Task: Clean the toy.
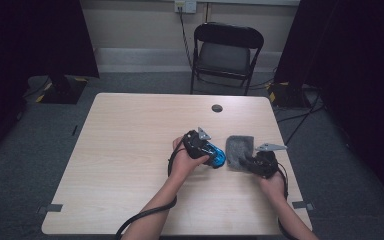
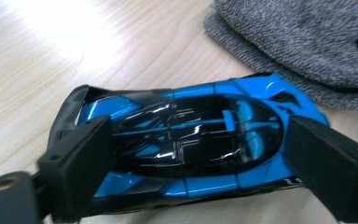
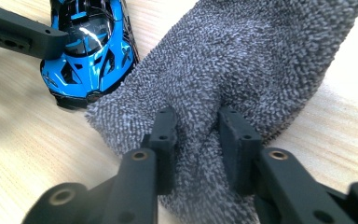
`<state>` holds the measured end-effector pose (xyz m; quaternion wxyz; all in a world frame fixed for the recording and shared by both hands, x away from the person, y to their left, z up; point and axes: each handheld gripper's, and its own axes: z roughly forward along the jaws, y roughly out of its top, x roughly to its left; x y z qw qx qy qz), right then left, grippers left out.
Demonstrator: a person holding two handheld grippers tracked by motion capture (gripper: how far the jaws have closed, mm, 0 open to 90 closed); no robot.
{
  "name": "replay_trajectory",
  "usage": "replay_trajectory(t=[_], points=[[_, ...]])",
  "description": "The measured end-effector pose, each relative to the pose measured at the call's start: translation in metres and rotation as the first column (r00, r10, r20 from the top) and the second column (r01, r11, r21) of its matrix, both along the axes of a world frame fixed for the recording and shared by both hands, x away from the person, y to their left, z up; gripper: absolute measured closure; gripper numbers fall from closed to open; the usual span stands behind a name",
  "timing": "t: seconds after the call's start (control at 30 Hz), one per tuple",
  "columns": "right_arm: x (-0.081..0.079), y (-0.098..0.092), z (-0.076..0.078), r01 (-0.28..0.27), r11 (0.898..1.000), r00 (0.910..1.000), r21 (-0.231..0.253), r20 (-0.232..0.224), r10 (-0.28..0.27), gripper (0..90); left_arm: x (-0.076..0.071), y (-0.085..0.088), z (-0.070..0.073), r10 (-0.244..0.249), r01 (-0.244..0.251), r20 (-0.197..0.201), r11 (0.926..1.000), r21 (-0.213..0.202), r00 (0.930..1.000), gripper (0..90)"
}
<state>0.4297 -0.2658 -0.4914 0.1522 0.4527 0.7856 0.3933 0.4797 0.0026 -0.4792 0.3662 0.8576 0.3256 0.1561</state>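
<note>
surface (image 1: 130,165): pale wood-grain top; it carries both things toward its right half, with bare room to the left.
cloth (image 1: 240,150): a grey, nubbly folded cloth lying flat, just right of the car; in the right gripper view its near-left edge touches or slightly overlaps the car's nose.
toy car (image 1: 215,156): glossy blue and black, resting on the surface, lengthwise between the left jaws.
left gripper (image 2: 196,154): jaws set wide, one at each end of the car. The pads look close to or on the bodywork, but whether they press I cannot tell.
right gripper (image 3: 198,140): jaws narrow, a raised fold of cloth standing between them; the pads look to be touching its sides, lightly at most.
step in hand: likely steadying the car while the cloth is worked against it, as for a wipe.
doing it well: clamp the car firmly end to end before rubbing, since the shiny body may slip. Gather a thick fold of cloth so hard jaw tips never scrape the paint. Keep the cables clear.
</note>
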Motion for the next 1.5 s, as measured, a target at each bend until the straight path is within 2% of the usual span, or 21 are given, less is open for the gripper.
replay_trajectory(t=[0.13,0.33,0.4,0.47,0.6,0.63,0.7,0.77,0.83,0.9,1.03,1.17,1.37,1.5], points=[[-0.001,0.003,0.003,0.006,1.0,0.9998,-0.016,0.016,-0.006,55.2,0.0,0.0,-0.002,0.012,-0.013,-0.006,0.9999,-0.009,0.9999,2.5],[0.002,0.003,0.013,0.034,0.999,0.9989,0.009,0.033,-0.034,44.9,0.0,-0.001,-0.001,0.02,-0.02,-0.009,0.9998,-0.002,0.9998,2.6],[0.004,0.005,0.016,0.035,0.999,0.9985,0.021,0.041,-0.036,44.3,0.001,-0.001,-0.001,0.019,-0.019,-0.01,0.9998,-0.001,0.9998,2.6],[0.008,0.009,0.016,0.039,0.999,0.9989,0.02,0.026,-0.039,39.9,0.001,-0.001,-0.001,0.022,-0.022,-0.009,0.9997,0.005,0.9997,3.0],[0.018,0.019,0.011,0.064,0.997,0.9979,-0.043,0.015,-0.064,35.5,0.0,-0.002,-0.001,0.028,-0.028,-0.008,0.9996,0.002,0.9996,3.1],[0.021,0.024,0.007,0.066,0.995,0.9978,-0.068,-0.001,-0.066,36.3,0.0,-0.003,-0.001,0.03,-0.03,-0.008,0.9995,0.001,0.9995,3.0],[0.024,0.029,0.001,0.049,0.99,0.9988,-0.129,-0.004,-0.05,41.9,0.0,-0.003,-0.001,0.03,-0.03,-0.009,0.9995,0.001,0.9995,3.0],[0.025,0.031,0.002,0.047,0.99,0.9987,-0.135,-0.014,-0.05,50.4,0.0,-0.003,-0.001,0.03,-0.03,-0.008,0.9996,0.001,0.9995,3.0],[0.026,0.03,0.005,0.027,0.992,0.9984,-0.125,-0.045,-0.033,67.4,0.0,-0.002,-0.001,0.029,-0.029,0.0,0.9996,0.002,0.9996,3.0],[0.024,0.032,0.007,-0.004,0.992,0.9981,-0.125,-0.061,-0.004,73.4,-0.001,-0.003,-0.002,0.031,-0.031,-0.001,0.9995,-0.001,0.9995,3.0],[0.019,0.033,0.008,-0.021,0.994,0.9971,-0.106,-0.074,0.013,76.1,0.0,-0.003,-0.001,0.032,-0.032,-0.006,0.9995,0.008,0.9995,2.6],[0.011,0.031,0.008,-0.051,0.997,0.9942,-0.06,-0.098,0.045,77.1,0.0,-0.004,-0.001,0.033,-0.033,-0.008,0.9994,0.011,0.9994,2.5],[-0.004,0.03,0.008,-0.097,0.995,0.9897,-0.029,-0.108,0.093,77.4,0.001,-0.004,0.0,0.029,-0.028,-0.014,0.9992,0.028,0.9995,2.5],[-0.015,0.034,0.008,-0.137,0.99,0.9842,-0.012,-0.114,0.135,77.7,0.001,-0.004,0.0,0.029,-0.029,-0.015,0.9993,0.024,0.9995,2.6]])
